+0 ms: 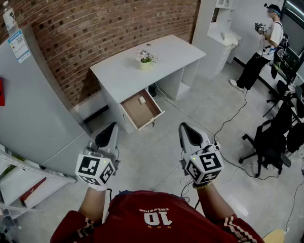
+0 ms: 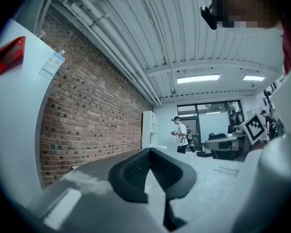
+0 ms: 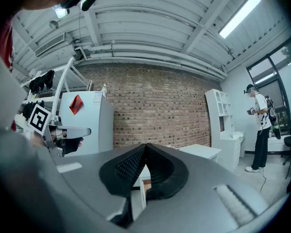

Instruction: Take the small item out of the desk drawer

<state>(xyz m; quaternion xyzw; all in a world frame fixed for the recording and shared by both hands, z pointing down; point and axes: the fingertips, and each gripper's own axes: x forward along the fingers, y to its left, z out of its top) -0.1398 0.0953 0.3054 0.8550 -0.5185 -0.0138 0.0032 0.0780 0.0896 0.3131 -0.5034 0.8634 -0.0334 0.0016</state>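
Grey floor spreads across the middle of the head view, bare between the wearer and the furniture. Nearest, at the lower centre, the left gripper and right gripper are held side by side and level, both pointing up the frame. Each gripper's own view shows its jaws pressed together with nothing between them. That suits carrying them across the room rather than reaching: neither is near anything to take hold of.

Beyond them, well apart, the drawer stands pulled out of the desk and angled toward the lower right, so its inside lies open from above. The item — small and pale — rests on the drawer bottom at the end nearest the desk front, apart from the side walls. Judging by this, the drawer needs no more opening; what remains is to walk in, spread one pair of jaws and come down on the item.

A plant sits on the desk top, clear of the drawer. At the left stands a fridge, behind all a brick wall, and at the upper right a person is busy elsewhere.
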